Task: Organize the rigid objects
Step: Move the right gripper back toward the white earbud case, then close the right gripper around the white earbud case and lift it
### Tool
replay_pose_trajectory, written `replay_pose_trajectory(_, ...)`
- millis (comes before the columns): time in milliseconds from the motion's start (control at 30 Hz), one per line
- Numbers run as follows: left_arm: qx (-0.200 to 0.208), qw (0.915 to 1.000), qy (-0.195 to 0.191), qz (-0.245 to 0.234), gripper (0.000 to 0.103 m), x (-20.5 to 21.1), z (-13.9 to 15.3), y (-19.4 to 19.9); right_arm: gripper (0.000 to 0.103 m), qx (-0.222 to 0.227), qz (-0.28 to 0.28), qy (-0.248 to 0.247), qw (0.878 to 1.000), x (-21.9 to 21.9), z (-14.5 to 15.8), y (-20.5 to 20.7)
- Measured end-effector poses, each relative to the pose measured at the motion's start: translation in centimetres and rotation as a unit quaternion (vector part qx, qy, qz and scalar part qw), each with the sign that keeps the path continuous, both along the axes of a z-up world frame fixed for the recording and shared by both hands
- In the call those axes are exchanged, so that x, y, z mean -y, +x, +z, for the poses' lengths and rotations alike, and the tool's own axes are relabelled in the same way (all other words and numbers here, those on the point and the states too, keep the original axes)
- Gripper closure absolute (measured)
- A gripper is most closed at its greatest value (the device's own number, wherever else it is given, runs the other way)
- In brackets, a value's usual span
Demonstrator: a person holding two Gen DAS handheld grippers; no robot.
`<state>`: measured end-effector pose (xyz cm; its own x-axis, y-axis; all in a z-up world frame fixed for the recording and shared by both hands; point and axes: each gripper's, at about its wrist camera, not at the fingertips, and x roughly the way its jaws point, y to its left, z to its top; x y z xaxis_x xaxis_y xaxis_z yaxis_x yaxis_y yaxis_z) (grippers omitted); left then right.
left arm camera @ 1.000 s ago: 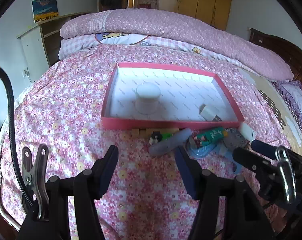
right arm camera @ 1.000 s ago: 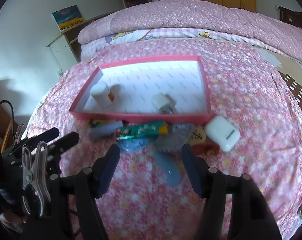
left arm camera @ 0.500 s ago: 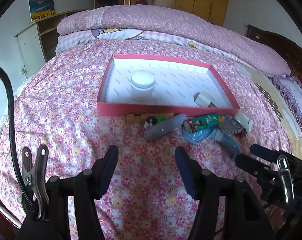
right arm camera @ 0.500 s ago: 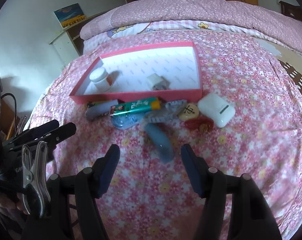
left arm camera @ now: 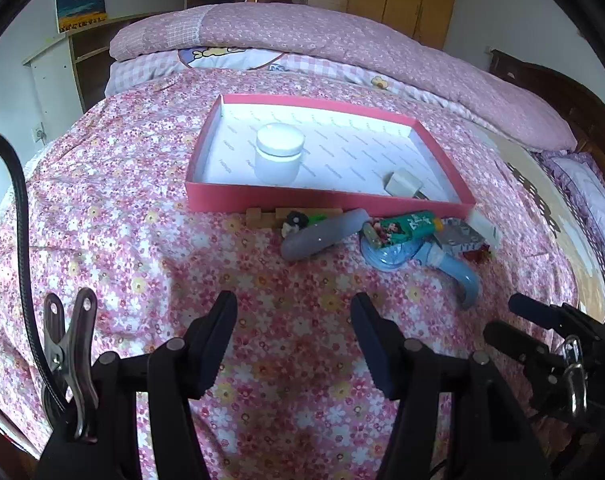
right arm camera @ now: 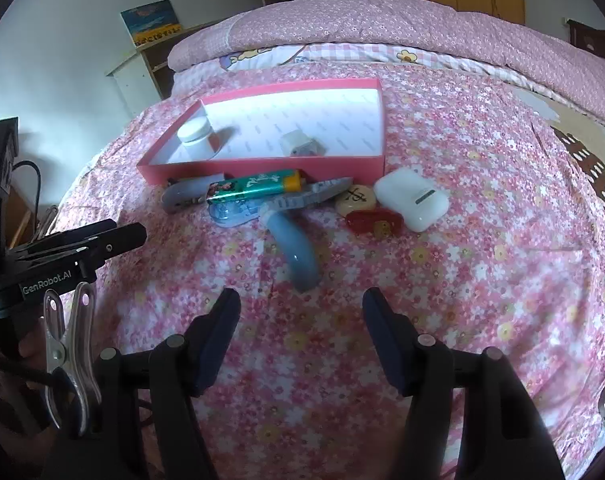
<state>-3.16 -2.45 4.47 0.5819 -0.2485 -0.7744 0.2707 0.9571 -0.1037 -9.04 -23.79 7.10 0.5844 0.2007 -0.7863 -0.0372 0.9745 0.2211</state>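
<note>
Left wrist view: my left gripper fingers released, empty, above bedspread. Pink tray holds white jar, small white block.

Right wrist view: my right gripper fingers released, empty. Green tube, blue handle, white case lie just before tray.

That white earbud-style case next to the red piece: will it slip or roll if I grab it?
The white case looks smooth and glossy with rounded corners, so the pads may slide; grip across its flatter sides. It lies flat on the soft bedspread, so rolling seems unlikely. It touches the red piece, which may get nudged.
</note>
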Motion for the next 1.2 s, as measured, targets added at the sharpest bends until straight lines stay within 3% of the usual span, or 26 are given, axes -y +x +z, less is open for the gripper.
replay_pose_trajectory(300,-0.004,0.9999,-0.005,-0.014,0.041,0.8,-0.7,-0.1,0.038,0.0,-0.022,0.006,1.0,2.8,-0.4,0.3)
replay_pose_trajectory(667,-0.012,0.9998,-0.007,-0.015,0.041,1.1,-1.4,0.2,0.038,0.008,-0.071,-0.025,0.997,6.9,-0.2,4.1)
replay_pose_trajectory(867,-0.011,0.9997,-0.008,-0.022,0.041,1.4,-1.4,0.1,0.039,0.0,-0.052,-0.051,0.997,7.1,-0.9,6.4)
replay_pose_trajectory(1200,-0.018,0.9993,-0.003,-0.032,0.041,2.8,-1.9,0.0,0.039,-0.015,-0.032,-0.05,0.998,6.9,-2.4,8.5)
